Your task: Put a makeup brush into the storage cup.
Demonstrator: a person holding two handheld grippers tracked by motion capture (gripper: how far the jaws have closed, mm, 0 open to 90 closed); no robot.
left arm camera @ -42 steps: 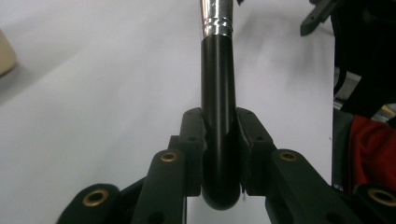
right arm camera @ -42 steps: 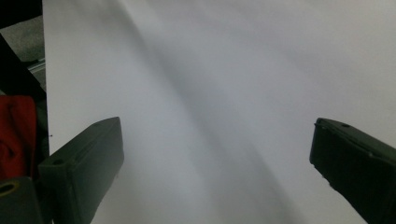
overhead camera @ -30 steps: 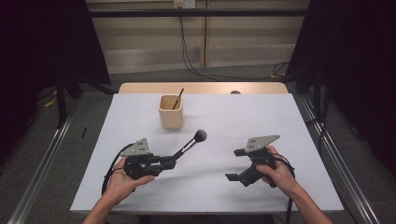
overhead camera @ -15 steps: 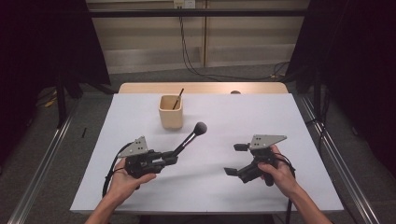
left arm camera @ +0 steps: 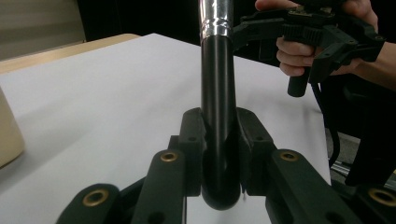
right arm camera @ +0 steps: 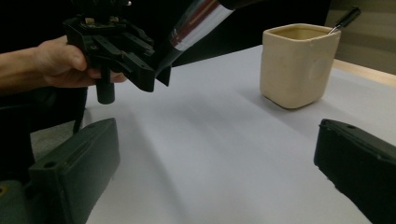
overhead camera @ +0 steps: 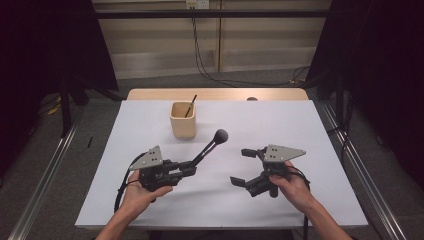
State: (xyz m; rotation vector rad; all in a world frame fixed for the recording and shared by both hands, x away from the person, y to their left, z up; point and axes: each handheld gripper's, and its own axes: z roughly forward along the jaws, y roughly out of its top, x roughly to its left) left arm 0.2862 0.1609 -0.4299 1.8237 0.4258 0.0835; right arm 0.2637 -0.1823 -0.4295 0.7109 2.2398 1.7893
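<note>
A make-up brush [overhead camera: 206, 148] with a black handle, silver ferrule and dark round head slants up from my left gripper [overhead camera: 187, 167], which is shut on the handle's lower end. In the left gripper view the handle [left arm camera: 218, 93] stands upright, clamped between both fingers [left arm camera: 191, 135]. My right gripper [overhead camera: 241, 166] is held just above the table at the right, open with nothing between its jaws; it faces the left gripper [right arm camera: 135, 65] and the brush's ferrule [right arm camera: 196, 23]. A beige cup [overhead camera: 182, 120] stands behind the left gripper, with a thin dark stick [overhead camera: 190, 106] in it.
The white table top [overhead camera: 300, 125] has bare room on all sides of the grippers. A wooden strip [overhead camera: 220, 94] runs along its far edge. Metal rails [overhead camera: 350, 155] flank the table. The cup [right arm camera: 299, 65] lies ahead and to the right in the right gripper view.
The brush head has risen a little and moved slightly away from me. The right gripper has rolled, so one jaw now lies farther off than the other.
</note>
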